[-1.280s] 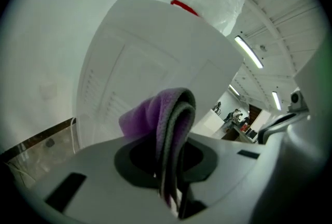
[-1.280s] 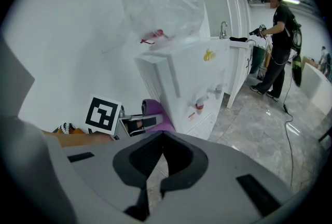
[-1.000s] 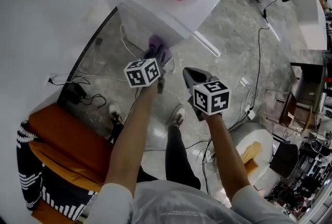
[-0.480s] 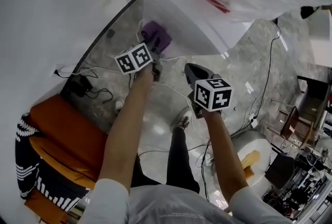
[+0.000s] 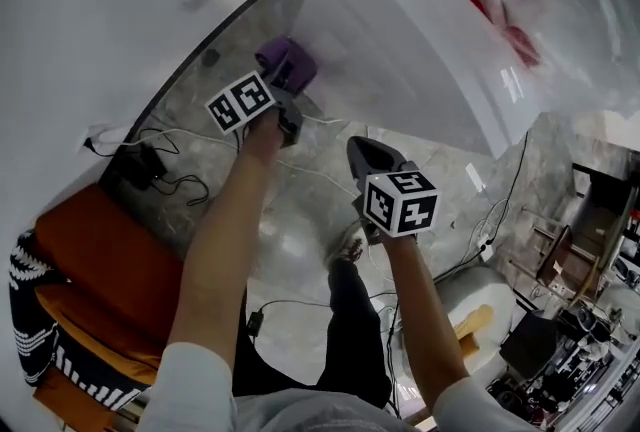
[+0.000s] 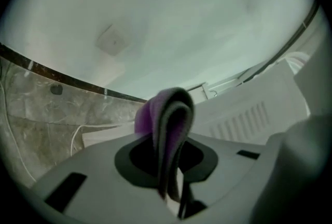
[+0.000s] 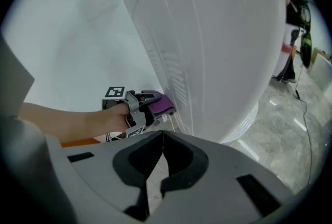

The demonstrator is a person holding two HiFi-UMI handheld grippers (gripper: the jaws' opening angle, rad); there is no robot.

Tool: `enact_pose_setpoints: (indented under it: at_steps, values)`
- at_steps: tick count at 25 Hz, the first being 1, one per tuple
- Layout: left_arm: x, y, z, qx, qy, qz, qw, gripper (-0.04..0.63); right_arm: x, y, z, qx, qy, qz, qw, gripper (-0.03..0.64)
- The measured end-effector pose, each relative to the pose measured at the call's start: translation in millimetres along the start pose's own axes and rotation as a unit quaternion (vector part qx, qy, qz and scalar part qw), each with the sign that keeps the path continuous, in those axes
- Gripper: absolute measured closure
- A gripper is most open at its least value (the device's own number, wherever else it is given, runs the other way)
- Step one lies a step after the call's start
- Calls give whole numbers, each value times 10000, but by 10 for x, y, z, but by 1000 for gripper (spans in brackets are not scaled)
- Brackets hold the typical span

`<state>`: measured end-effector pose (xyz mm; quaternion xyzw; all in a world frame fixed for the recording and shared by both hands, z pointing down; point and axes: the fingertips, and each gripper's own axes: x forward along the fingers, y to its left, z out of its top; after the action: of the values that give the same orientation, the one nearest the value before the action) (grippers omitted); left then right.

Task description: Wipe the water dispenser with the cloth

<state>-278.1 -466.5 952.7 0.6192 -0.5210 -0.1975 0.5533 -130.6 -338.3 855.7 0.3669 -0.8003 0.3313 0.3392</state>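
A folded purple cloth (image 5: 285, 62) is pinched in my left gripper (image 5: 288, 98) and pressed against the lower side panel of the white water dispenser (image 5: 400, 50), close to the wall. In the left gripper view the cloth (image 6: 168, 119) sticks up between the shut jaws, with the dispenser's vent slots (image 6: 249, 119) just to its right. My right gripper (image 5: 366, 156) hangs in the air to the right of the left one, shut and holding nothing. From the right gripper view I see the dispenser (image 7: 218, 52), the cloth (image 7: 162, 102) and the left gripper (image 7: 141, 108) at the vents.
A grey marble floor (image 5: 300, 210) carries white and black cables and a black power adapter (image 5: 140, 170). An orange seat (image 5: 110, 270) stands at lower left. The white wall (image 5: 110, 10) runs behind the dispenser. A round white object (image 5: 490, 285) and cluttered gear sit at lower right.
My left gripper has carried the cloth up and to the left along the dispenser's side. The head view has swung, so the dispenser fills more of the frame. The right gripper has barely moved.
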Motion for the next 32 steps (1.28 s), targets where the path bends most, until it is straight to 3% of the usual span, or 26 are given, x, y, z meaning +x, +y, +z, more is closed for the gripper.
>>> enact_pose_setpoints:
  at_steps: [5, 12, 17, 22, 26, 32]
  values:
    - [226, 392, -350, 496, 343, -6, 9982, 532, 378, -228, -383, 299, 19, -67, 9995, 603]
    - [413, 941, -813, 398, 595, 77, 9974, 532, 734, -419, -759, 337, -10, -112, 9994, 603]
    - [664, 1288, -960, 921, 611, 329, 9933, 532, 989, -682, -967, 338, -155, -222, 9991, 603]
    - [789, 1579, -1313, 712, 785, 467, 9933, 532, 1011, -853, -1180, 336, -259, -247, 9988, 603]
    - [717, 1303, -1724, 511, 1017, 133, 9934, 532, 794, -951, -1276, 433, -275, -316, 9982, 603]
    - [380, 370, -1867, 833, 1086, -272, 9902, 532, -54, -916, -1226, 470, -283, -469, 9974, 603]
